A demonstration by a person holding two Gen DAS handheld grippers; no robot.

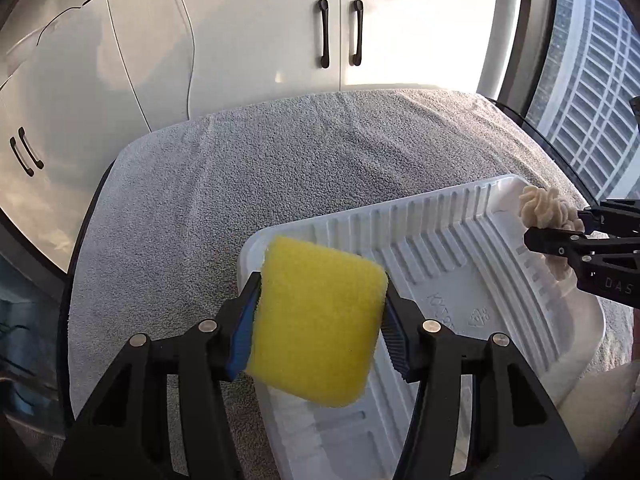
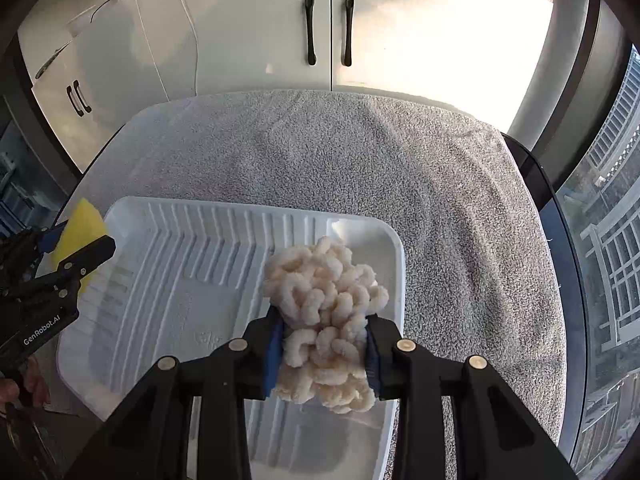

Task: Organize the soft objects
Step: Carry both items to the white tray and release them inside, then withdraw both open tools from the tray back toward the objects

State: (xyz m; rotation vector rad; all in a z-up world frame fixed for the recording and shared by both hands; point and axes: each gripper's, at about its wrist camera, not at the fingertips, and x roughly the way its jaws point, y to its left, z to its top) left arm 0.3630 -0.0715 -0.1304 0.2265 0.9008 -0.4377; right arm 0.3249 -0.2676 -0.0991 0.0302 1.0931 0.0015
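Left gripper (image 1: 318, 320): fingers (image 1: 242, 332) closed narrow on a yellow sponge (image 1: 316, 320), blue pads pressing its two sides, block tilted and lifted over the near-left corner of a white ribbed plastic tray (image 1: 460, 248). Right gripper (image 2: 324, 344): fingers (image 2: 274, 344) clamped on a cream chenille scrubber (image 2: 324, 308), looped tufts bulging out above and below the pads, held over the right part of the same tray (image 2: 168, 264). From the left wrist view, scrubber (image 1: 546, 208) and right gripper (image 1: 576, 236) at the tray's far-right corner; from the right wrist view, sponge (image 2: 82, 220) and left gripper (image 2: 72, 248) at its left edge. Tray bottom bare, resting on a grey terry towel (image 2: 360, 160) spread over the bench. Beyond: white cabinet doors (image 1: 280, 32) with black handles (image 1: 324, 34), window (image 1: 592, 72) at right.
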